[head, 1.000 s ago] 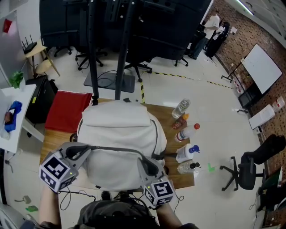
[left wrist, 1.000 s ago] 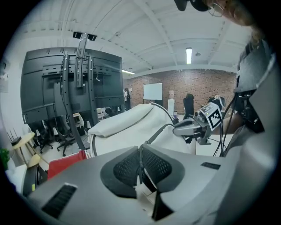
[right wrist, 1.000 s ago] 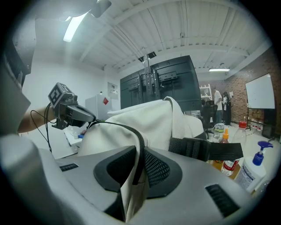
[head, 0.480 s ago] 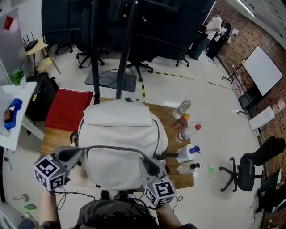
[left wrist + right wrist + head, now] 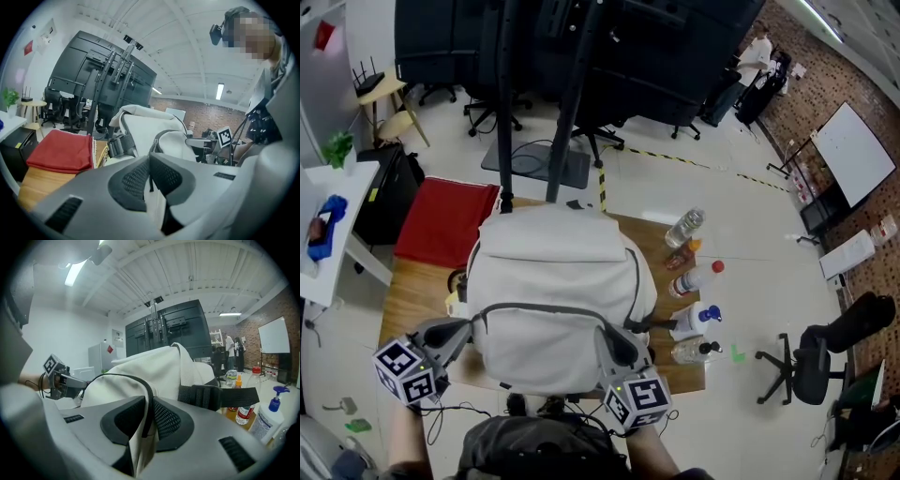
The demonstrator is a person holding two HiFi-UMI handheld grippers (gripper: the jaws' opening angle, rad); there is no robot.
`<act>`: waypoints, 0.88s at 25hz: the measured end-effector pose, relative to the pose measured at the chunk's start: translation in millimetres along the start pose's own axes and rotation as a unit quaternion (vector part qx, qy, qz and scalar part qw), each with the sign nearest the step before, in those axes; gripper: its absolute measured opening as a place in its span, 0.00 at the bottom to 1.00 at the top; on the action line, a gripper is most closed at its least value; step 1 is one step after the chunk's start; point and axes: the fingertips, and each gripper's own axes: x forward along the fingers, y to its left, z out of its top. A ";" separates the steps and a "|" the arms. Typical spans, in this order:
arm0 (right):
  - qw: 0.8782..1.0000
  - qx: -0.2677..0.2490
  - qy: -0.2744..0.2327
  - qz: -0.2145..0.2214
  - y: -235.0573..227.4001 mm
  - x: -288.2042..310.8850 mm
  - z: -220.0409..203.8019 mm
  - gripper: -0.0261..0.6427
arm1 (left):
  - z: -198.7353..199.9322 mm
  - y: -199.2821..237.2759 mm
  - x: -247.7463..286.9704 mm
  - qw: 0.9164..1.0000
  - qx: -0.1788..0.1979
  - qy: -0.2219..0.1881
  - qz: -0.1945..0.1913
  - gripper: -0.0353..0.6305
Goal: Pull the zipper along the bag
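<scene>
Wooden table (image 5: 412, 291), white backpack (image 5: 553, 281) on top. Left gripper (image 5: 149, 161) is pinched on the zipper pull (image 5: 150, 180) at the track's left end; right gripper (image 5: 150, 404) clamps the backpack's seam fabric (anchoring, I'd guess). Pull looks to be at one end of its travel; start or finish, can't tell.

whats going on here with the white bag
A person is working on a white bag on a wooden table, with a handheld gripper in each hand. The left gripper is pinched shut at the bag's near-left end, where the dark zipper line begins; I can't tell whether it has the pull itself. The right gripper clamps a fold of fabric along the zipper at the near-right end. Some bottles stand beside the bag.
</scene>
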 end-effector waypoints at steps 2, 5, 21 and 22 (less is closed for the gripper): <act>1.000 0.001 -0.003 -0.003 -0.7 -0.7 0.3 0.13 | -0.9 -4.6 -3.9 1.000 -0.002 -0.010 -0.004 0.11; 1.000 0.006 -0.011 -0.002 -0.9 -1.0 1.3 0.13 | 4.6 -13.8 -15.1 1.000 0.018 -0.021 0.000 0.11; 0.998 -0.008 -0.060 0.028 6.9 -21.4 12.1 0.11 | -23.3 -10.0 -24.5 0.998 0.029 -0.047 -0.006 0.11; 0.998 -0.005 -0.059 0.028 6.5 -20.8 11.5 0.11 | -25.1 -11.2 -26.5 0.998 0.021 -0.053 -0.011 0.11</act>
